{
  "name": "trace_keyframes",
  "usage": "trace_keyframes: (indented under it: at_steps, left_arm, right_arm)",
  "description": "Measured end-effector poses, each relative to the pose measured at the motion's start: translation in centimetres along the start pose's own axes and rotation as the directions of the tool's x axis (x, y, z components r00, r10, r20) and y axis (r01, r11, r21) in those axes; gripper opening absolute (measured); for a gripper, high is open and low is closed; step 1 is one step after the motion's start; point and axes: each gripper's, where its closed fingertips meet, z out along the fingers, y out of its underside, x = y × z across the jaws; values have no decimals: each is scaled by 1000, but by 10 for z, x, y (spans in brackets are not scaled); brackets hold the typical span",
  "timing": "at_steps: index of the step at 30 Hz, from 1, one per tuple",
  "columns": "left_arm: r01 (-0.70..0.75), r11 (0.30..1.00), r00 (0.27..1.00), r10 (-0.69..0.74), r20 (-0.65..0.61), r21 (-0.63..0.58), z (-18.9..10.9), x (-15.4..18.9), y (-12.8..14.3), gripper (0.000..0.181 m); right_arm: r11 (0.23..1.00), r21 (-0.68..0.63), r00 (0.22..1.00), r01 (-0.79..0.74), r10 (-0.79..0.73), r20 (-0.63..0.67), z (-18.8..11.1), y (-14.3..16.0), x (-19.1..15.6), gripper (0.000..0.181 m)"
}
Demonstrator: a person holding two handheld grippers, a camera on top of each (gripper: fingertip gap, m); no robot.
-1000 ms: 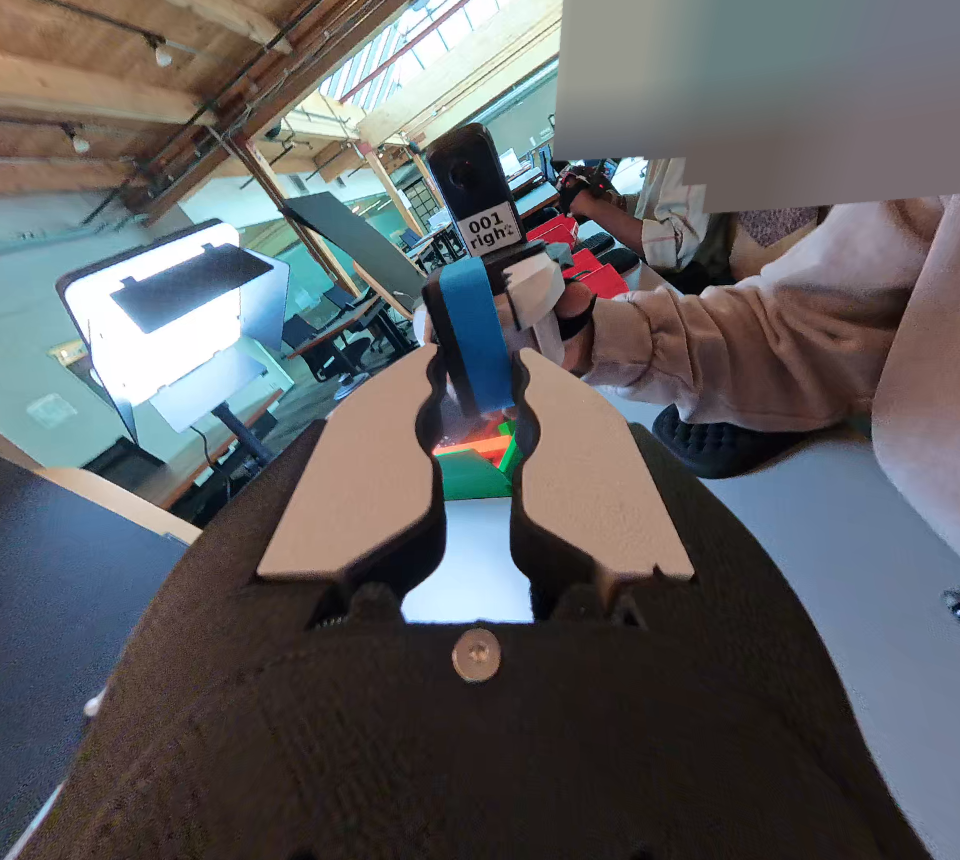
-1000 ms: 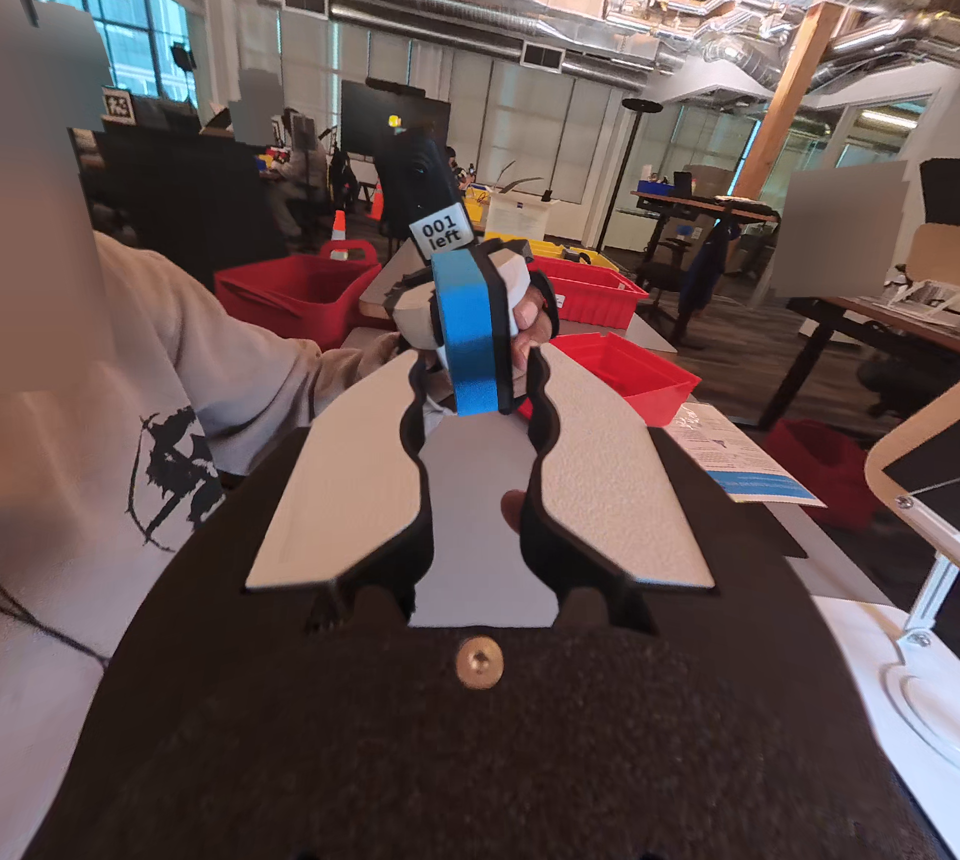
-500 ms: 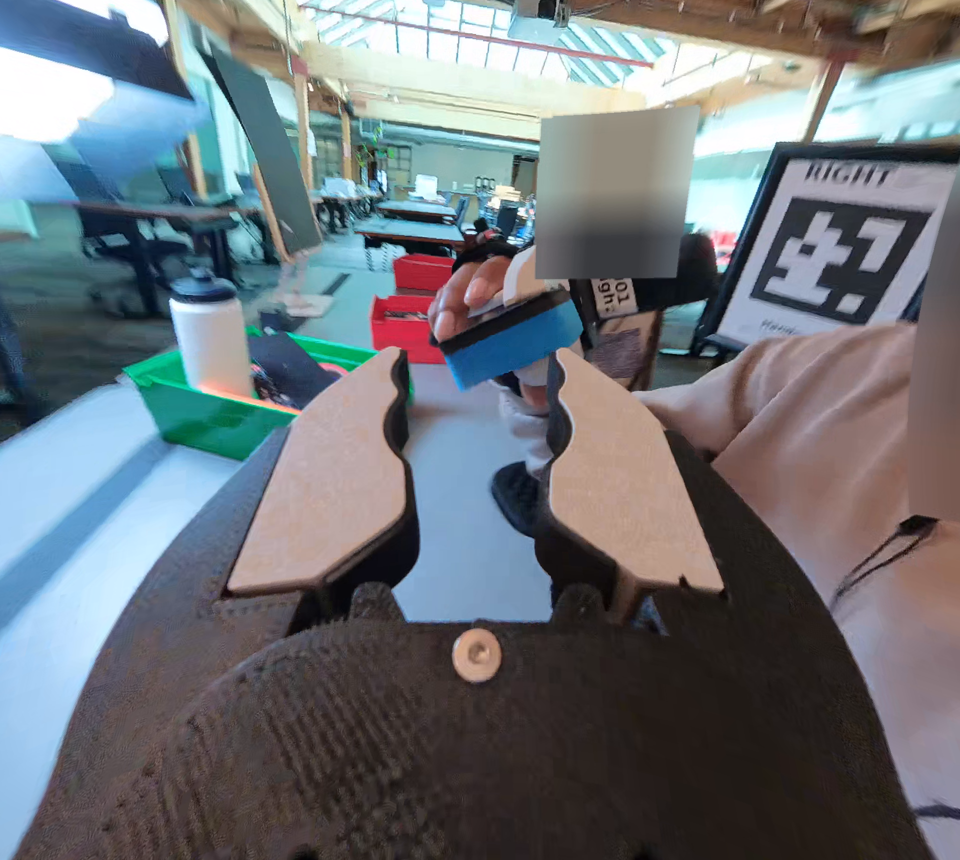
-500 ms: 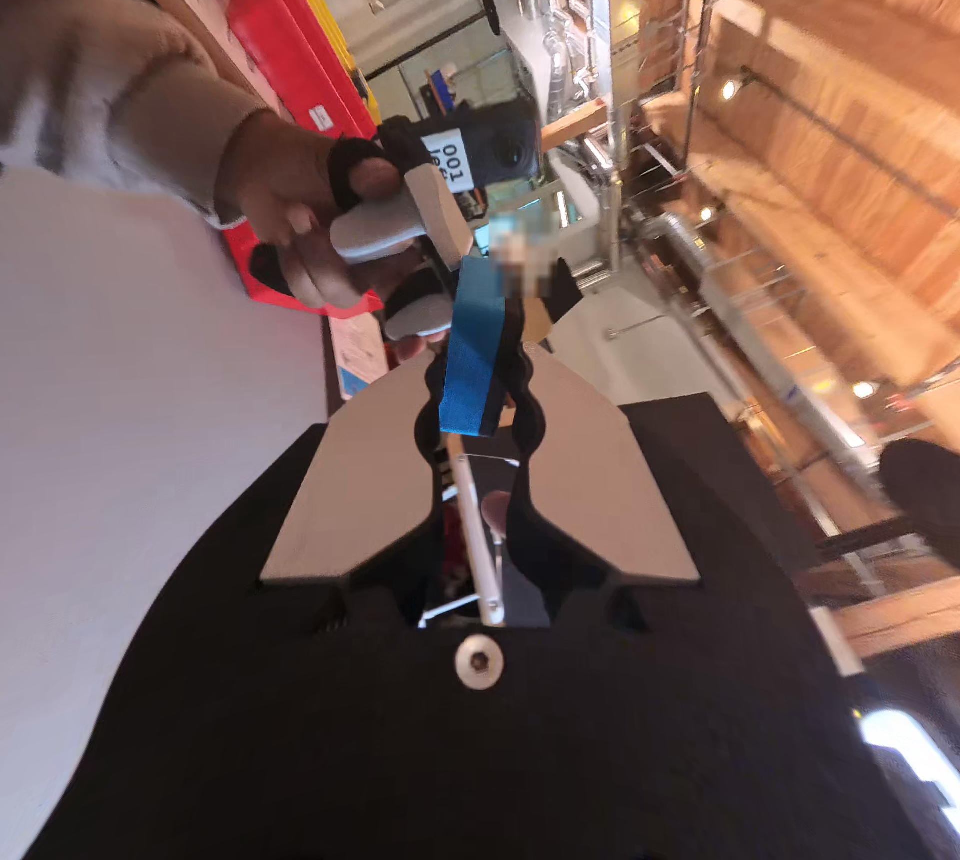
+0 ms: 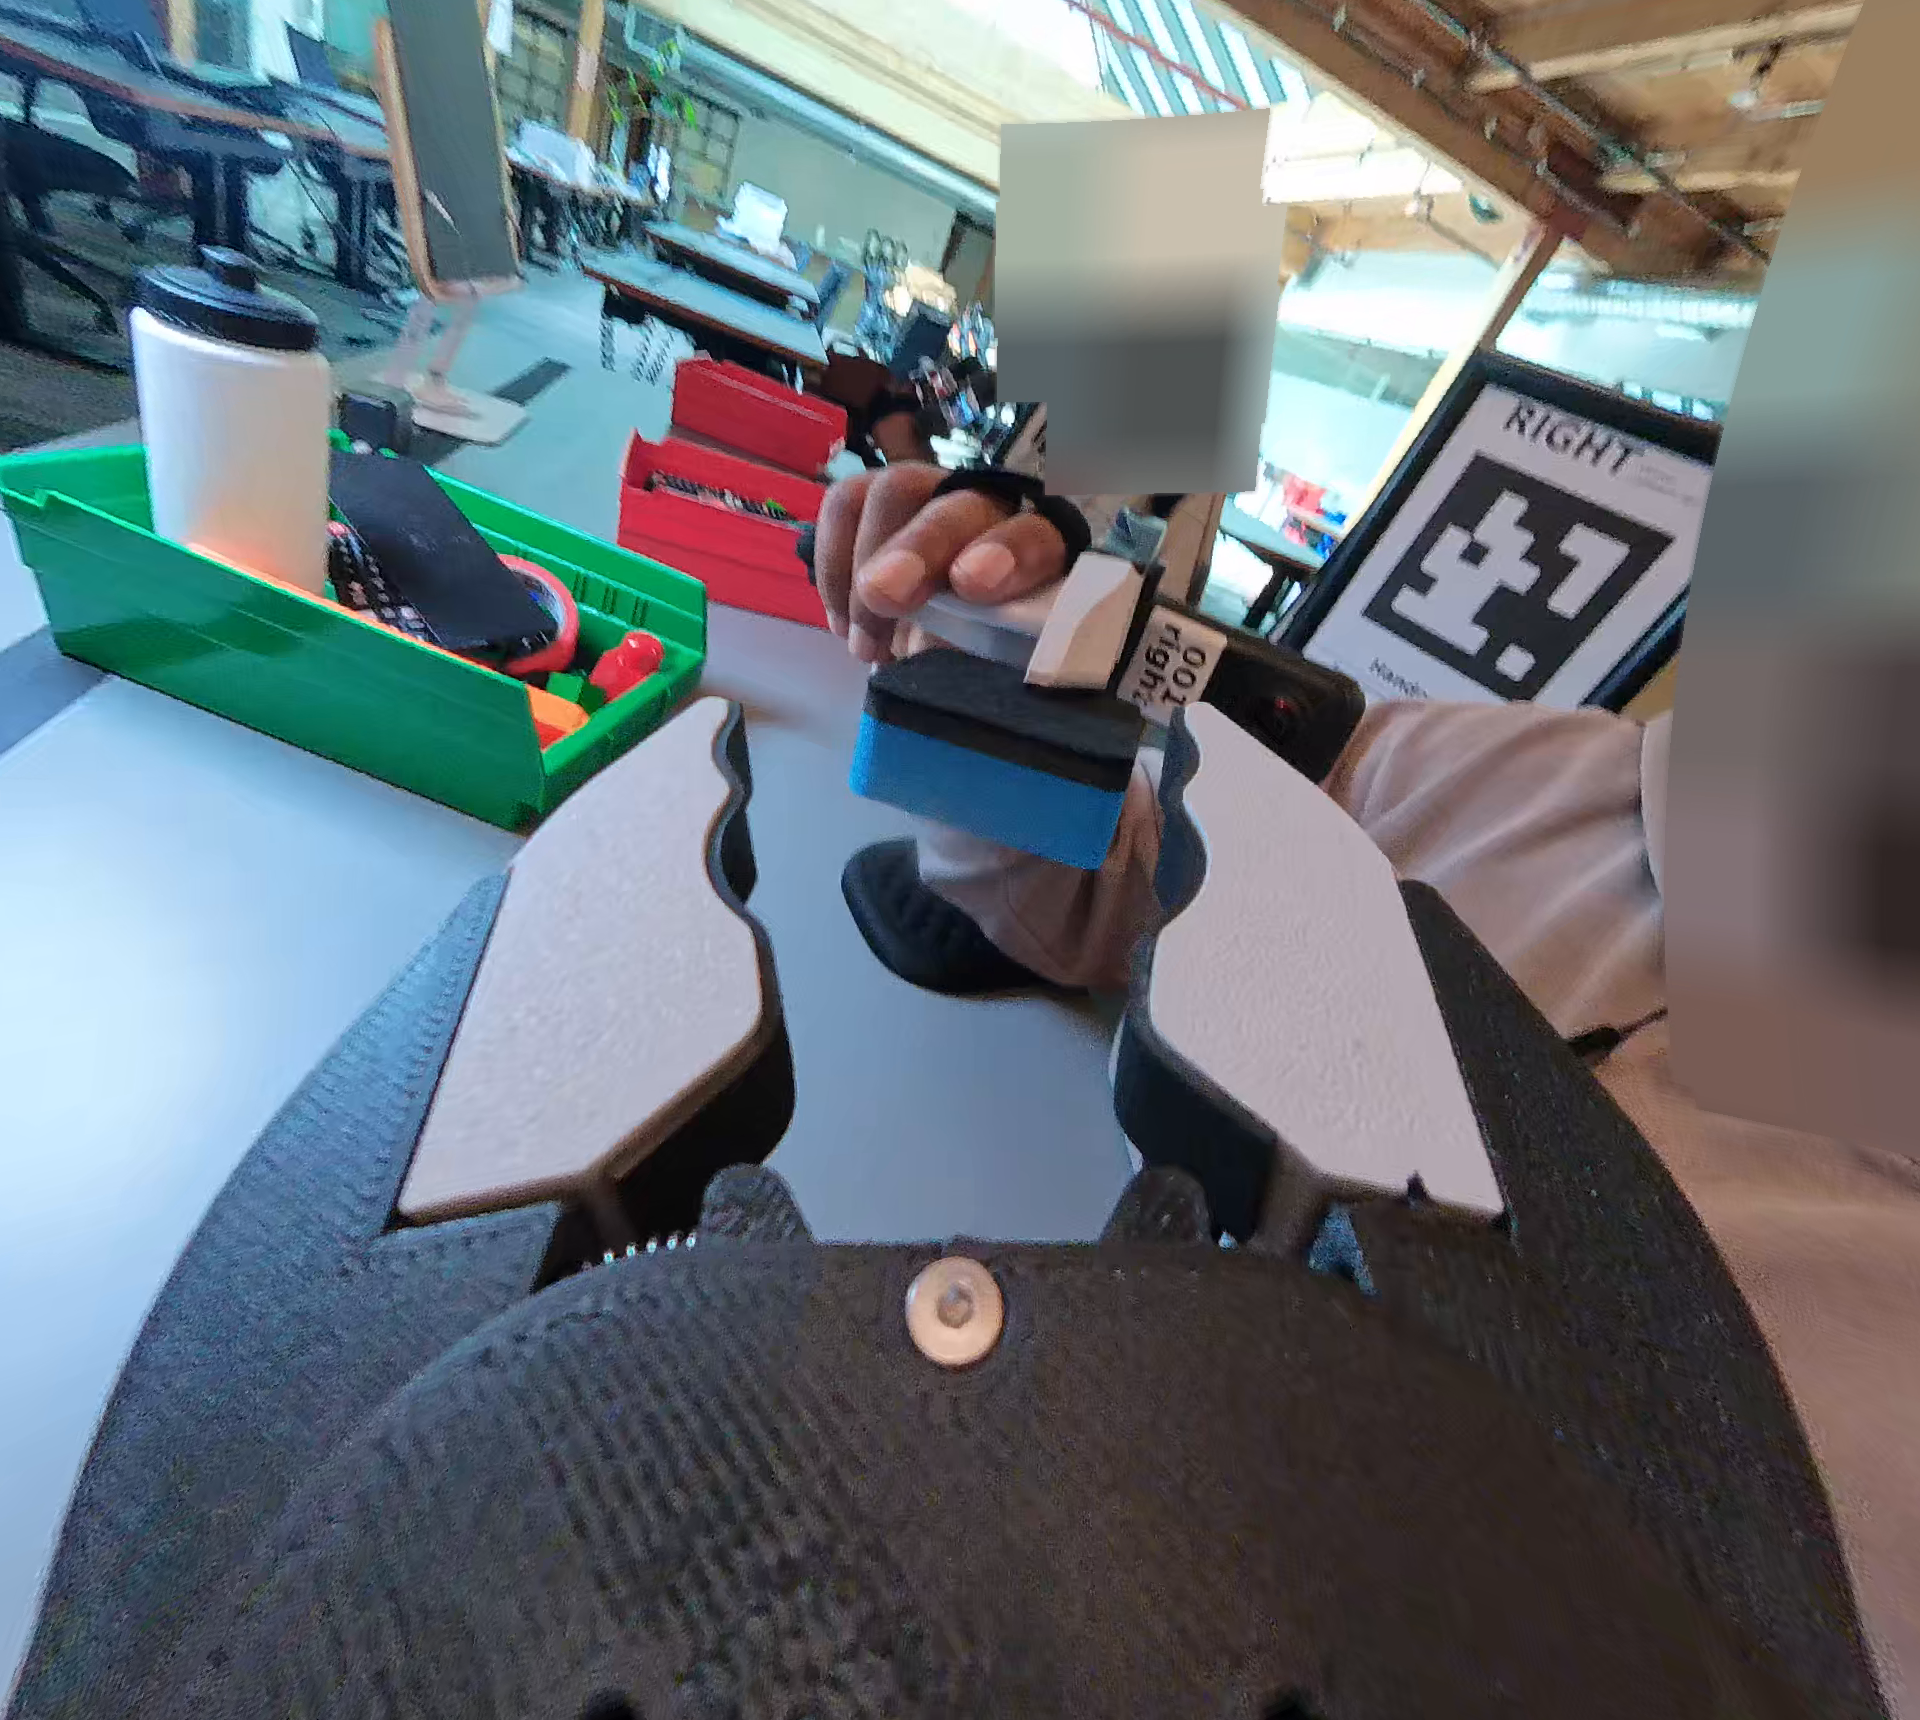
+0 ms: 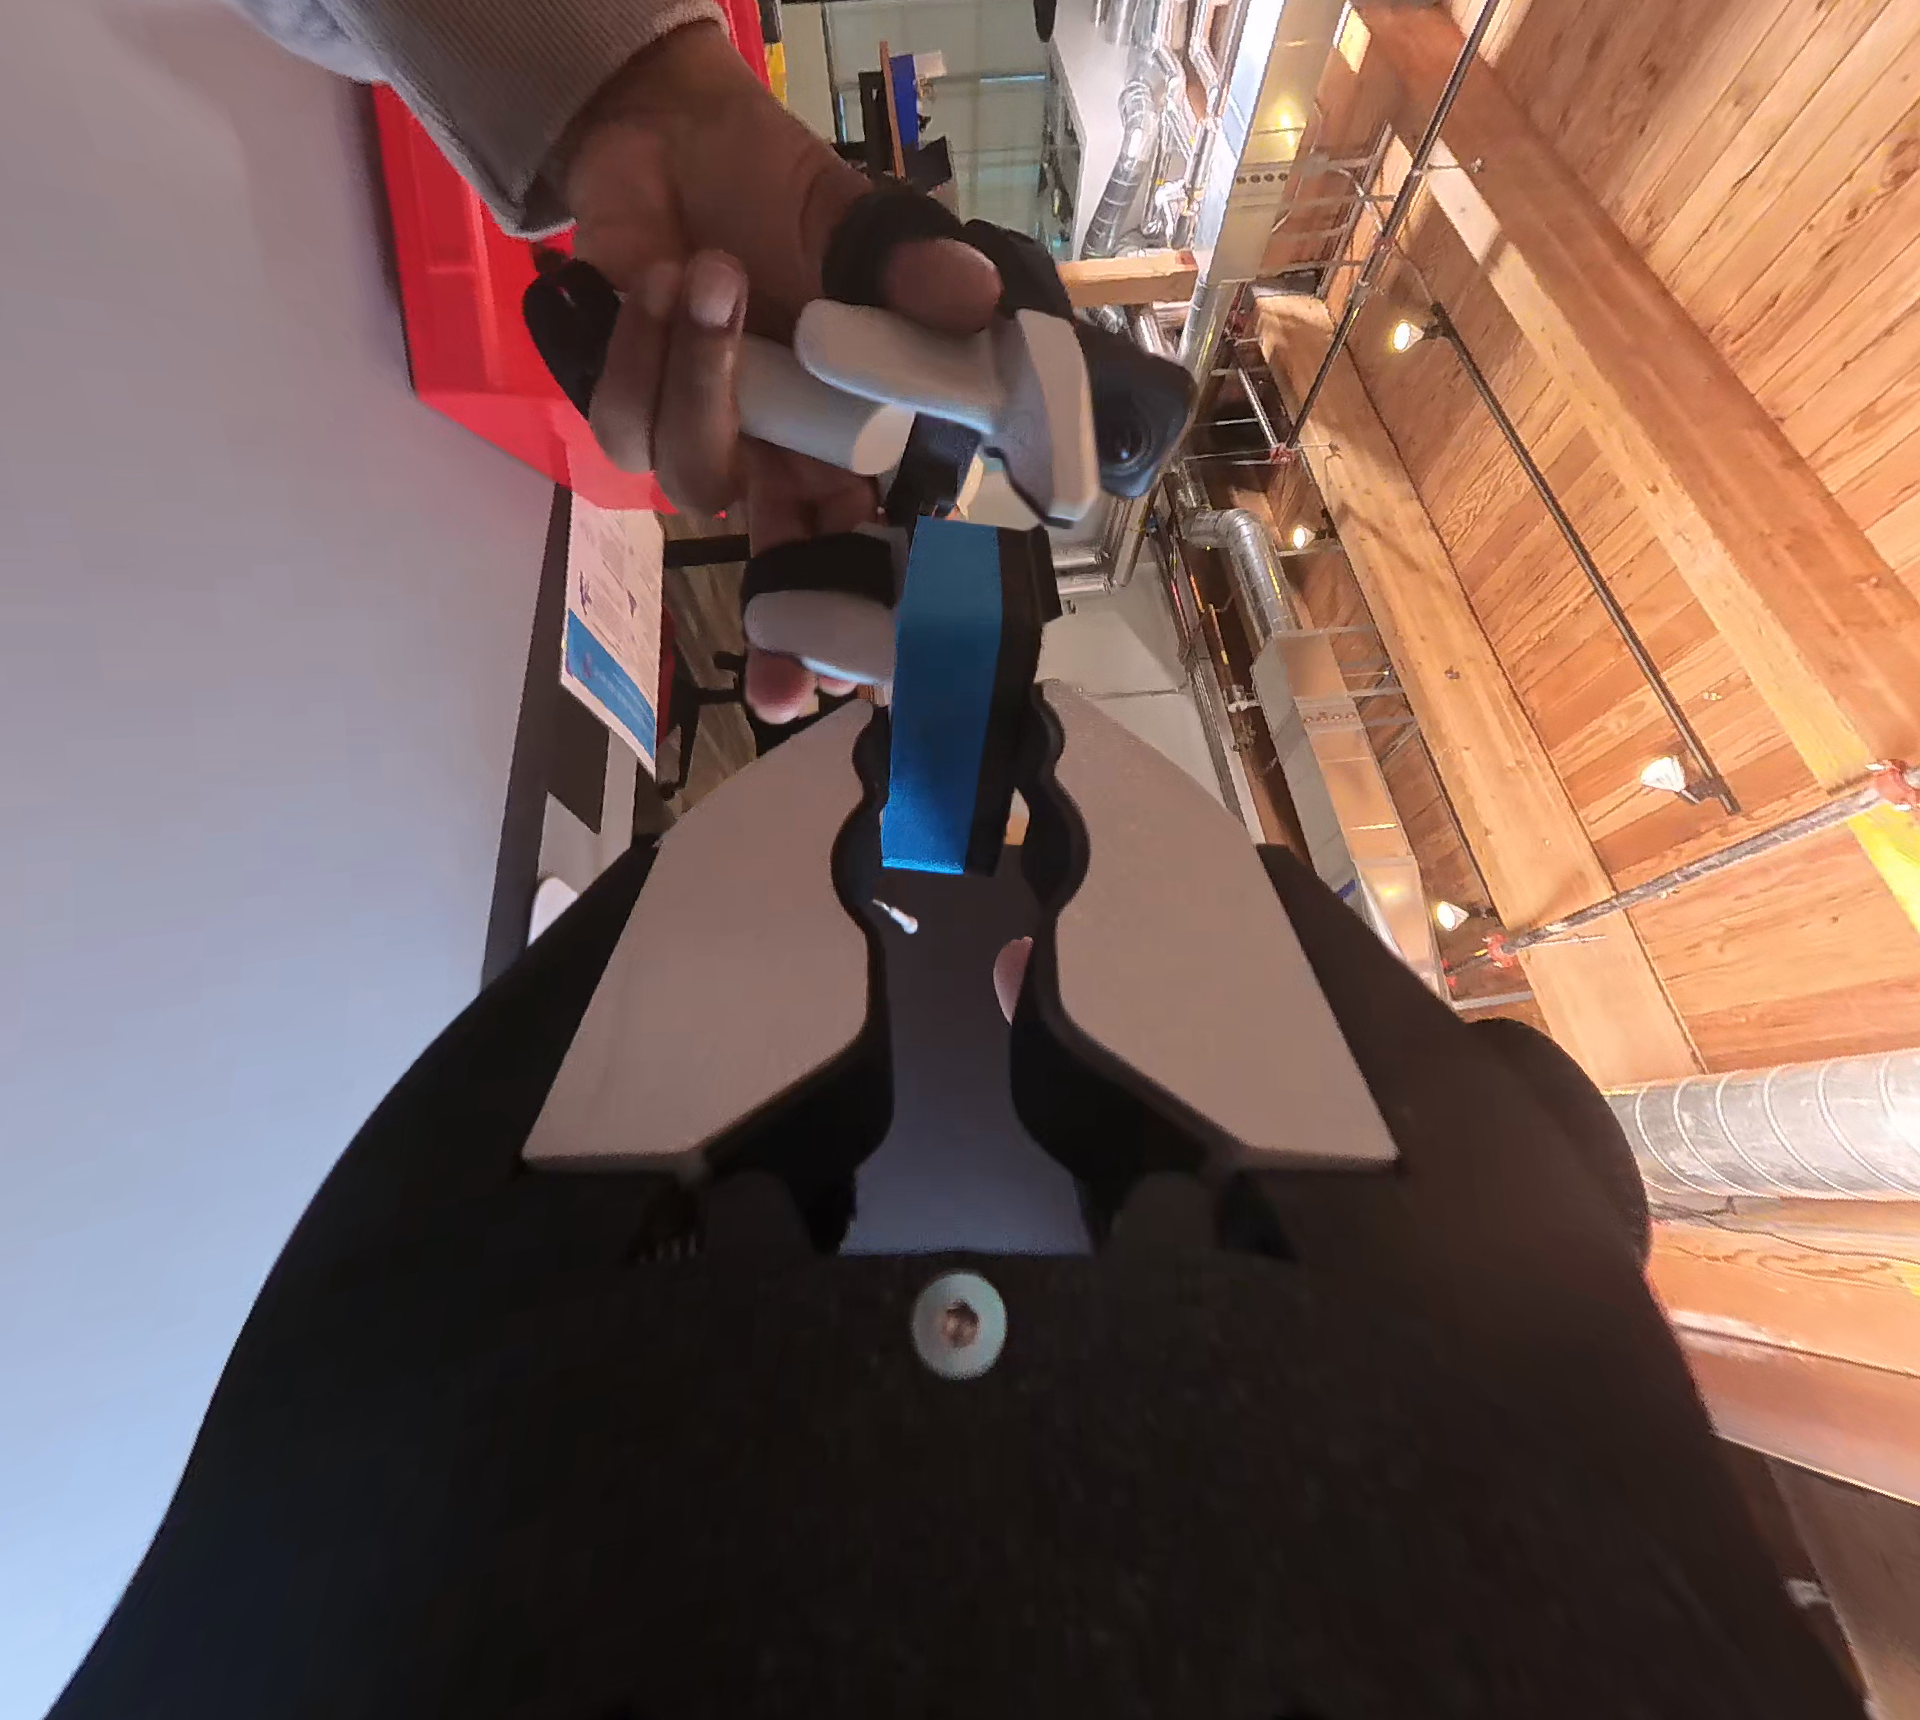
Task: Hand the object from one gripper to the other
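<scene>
Clamping the blue-and-black sponge block [image 6: 940, 714], the right gripper [image 6: 951, 797] grips its near end; the far end is hidden behind the block. The left gripper [image 5: 951, 797] stands apart, empty, just near of the block [image 5: 987, 761], above the bench [image 5: 208, 891]. Contents of the green bin [image 5: 312, 662] at far left are partly hidden.

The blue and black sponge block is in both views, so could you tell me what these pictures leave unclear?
- Left wrist view: the right gripper's lower finger is hidden behind the sponge block.
- Right wrist view: the block's far end is hidden behind the person's hand.
- Green bin: small contents are too jumbled to name.
</scene>
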Motion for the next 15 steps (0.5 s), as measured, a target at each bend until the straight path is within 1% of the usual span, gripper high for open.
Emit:
trace_keyframes:
  at_steps: [2,3,4,7,9,10,11,12,13,14,15]
  left_arm:
    - [-52,994,998,48,-41,-96,8,9,17,76]
    - [-88,988,995,82,-55,-125,12,12,23,65]
    - [-127,984,991,122,-49,-124,14,12,22,59]
    - [-207,970,978,207,-12,-129,14,11,19,59]
    - [-360,924,929,368,43,-132,13,10,15,59]
    - [-445,884,883,460,92,-142,11,8,11,59]
    - [-520,838,828,542,146,-164,9,6,8,59]
    - [-588,787,767,616,180,-186,7,5,5,59]
    - [-656,730,703,684,196,-193,6,8,2,59]
    - [-718,671,638,741,208,-186,6,13,-1,59]
    - [-768,617,582,784,217,-170,7,19,-4,59]
  right_arm:
    - [999,26,1000,-27,27,4,1,-5,-1,23]
    - [999,29,999,-32,32,12,2,-6,-2,23]
    - [999,35,999,-39,39,-1,1,-7,0,23]
    - [992,17,992,-125,125,9,1,-1,3,27]
    - [958,30,958,-286,285,42,-1,4,5,32]
    - [916,38,915,-398,395,79,-2,7,7,33]
    - [852,50,849,-521,512,128,-5,9,8,38]
    - [759,64,754,-648,628,195,-8,8,9,42]
    - [636,70,629,-768,729,271,-11,6,11,46]
    - [501,56,487,-864,801,347,-14,5,13,51]
    - [370,25,346,-929,841,417,-17,5,13,56]
